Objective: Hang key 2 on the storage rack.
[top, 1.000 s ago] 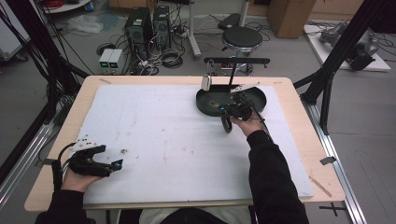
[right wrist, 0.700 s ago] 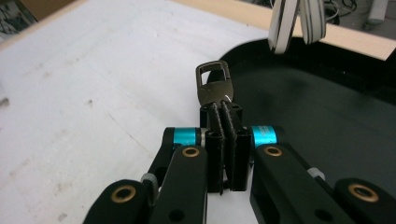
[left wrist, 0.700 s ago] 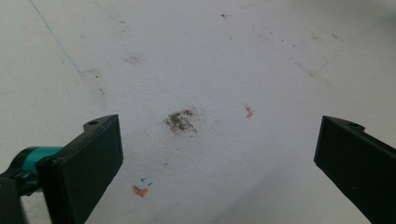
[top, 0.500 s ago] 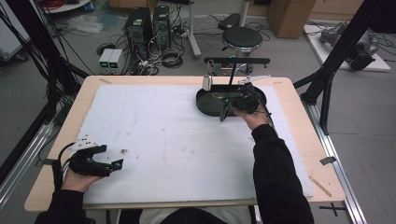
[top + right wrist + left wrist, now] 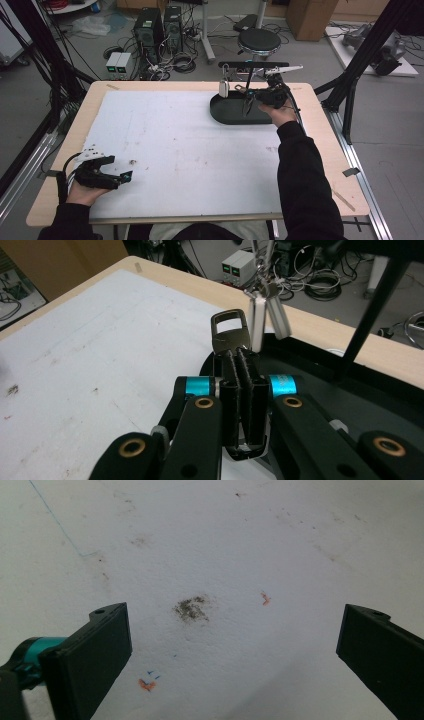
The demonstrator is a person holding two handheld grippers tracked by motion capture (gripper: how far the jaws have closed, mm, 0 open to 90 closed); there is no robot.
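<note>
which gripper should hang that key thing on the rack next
Right. The right gripper is already shut on the key fob, up by the stand over the black tray. The left gripper sits open, far off at the table's near-left corner.

Honestly couldn't read any text, labels, brands or numbers anywhere in these shots, everything was too small or blurry.

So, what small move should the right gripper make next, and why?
Probably raise the right gripper a little toward the rack: its fingers are shut on a dark slotted metal piece, held over the black tray beside the hanging silver pieces.
</note>
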